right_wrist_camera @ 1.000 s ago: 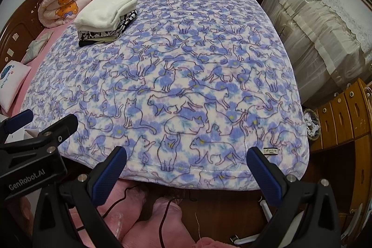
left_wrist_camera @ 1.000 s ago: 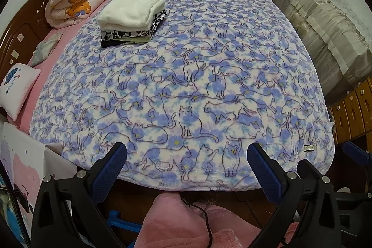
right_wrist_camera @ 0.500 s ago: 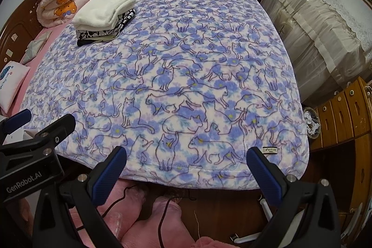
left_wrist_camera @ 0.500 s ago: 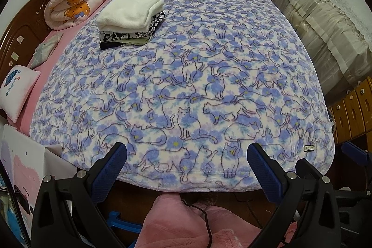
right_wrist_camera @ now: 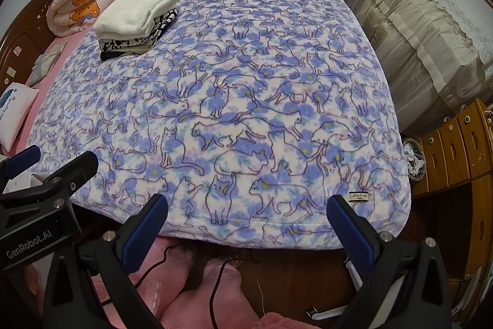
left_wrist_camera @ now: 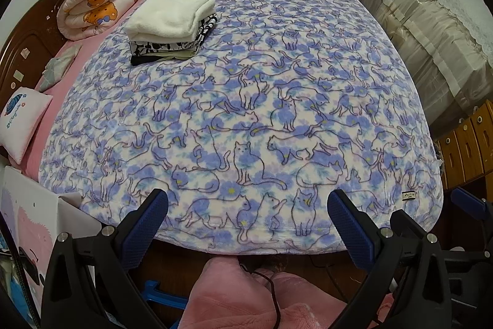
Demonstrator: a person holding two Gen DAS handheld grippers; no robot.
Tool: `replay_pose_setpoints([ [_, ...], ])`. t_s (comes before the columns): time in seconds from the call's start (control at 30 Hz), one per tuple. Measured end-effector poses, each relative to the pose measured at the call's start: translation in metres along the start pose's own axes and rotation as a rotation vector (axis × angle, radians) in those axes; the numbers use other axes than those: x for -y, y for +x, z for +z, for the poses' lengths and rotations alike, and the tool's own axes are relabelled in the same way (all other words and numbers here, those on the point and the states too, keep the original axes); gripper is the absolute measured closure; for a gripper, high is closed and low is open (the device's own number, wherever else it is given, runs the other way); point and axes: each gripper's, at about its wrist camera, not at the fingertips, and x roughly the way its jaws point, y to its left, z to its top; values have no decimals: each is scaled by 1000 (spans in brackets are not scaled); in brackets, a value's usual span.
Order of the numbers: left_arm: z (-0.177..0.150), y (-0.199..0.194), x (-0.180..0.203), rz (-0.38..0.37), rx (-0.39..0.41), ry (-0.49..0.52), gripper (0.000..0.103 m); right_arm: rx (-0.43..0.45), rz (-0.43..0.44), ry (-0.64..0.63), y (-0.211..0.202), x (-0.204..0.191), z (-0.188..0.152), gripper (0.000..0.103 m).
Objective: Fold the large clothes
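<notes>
A stack of folded clothes (left_wrist_camera: 171, 26) (right_wrist_camera: 135, 22), a thick white piece on top of black-and-white and dark ones, lies at the far left of a bed covered by a blue cat-print blanket (left_wrist_camera: 246, 100) (right_wrist_camera: 228, 100). My left gripper (left_wrist_camera: 246, 224) hangs open above the blanket's near edge, nothing between its blue pads. My right gripper (right_wrist_camera: 246, 224) is open too, over the near edge beside a small label (right_wrist_camera: 359, 195). The left gripper's body (right_wrist_camera: 40, 199) shows at the lower left of the right wrist view. No unfolded garment is visible.
A rolled pink bear-print quilt (left_wrist_camera: 98, 2) and small pillows (left_wrist_camera: 21, 122) lie along the wooden headboard at left. Covered furniture (left_wrist_camera: 431, 30) stands right of the bed, wooden drawers (right_wrist_camera: 453, 150) nearer. A person's pink-clad legs (left_wrist_camera: 246, 295) are below the grippers.
Both grippers have shifted only slightly; the views tilt a little, and the bed edge sits marginally lower in the left view. Nothing was taken or let go.
</notes>
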Motion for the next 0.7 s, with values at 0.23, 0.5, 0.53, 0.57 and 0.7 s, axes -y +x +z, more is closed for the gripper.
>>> replay_pose_setpoints([
  [0.23, -1, 0, -2, -2, 0, 1, 1, 0, 1, -2, 0, 0, 1, 0],
  [0.5, 0, 0, -1, -2, 0, 2, 1, 0, 0, -4, 0, 0, 0, 0],
  [0.53, 0, 0, -2, -2, 0, 2, 1, -1, 1, -4, 0, 0, 1, 0],
  [0.57, 0, 0, -1, -1, 0, 2, 1, -1, 1, -4, 0, 0, 1, 0],
  [0.7, 0, 1, -2, -2, -2, 2, 1, -2, 2, -4, 1, 2, 1, 0],
])
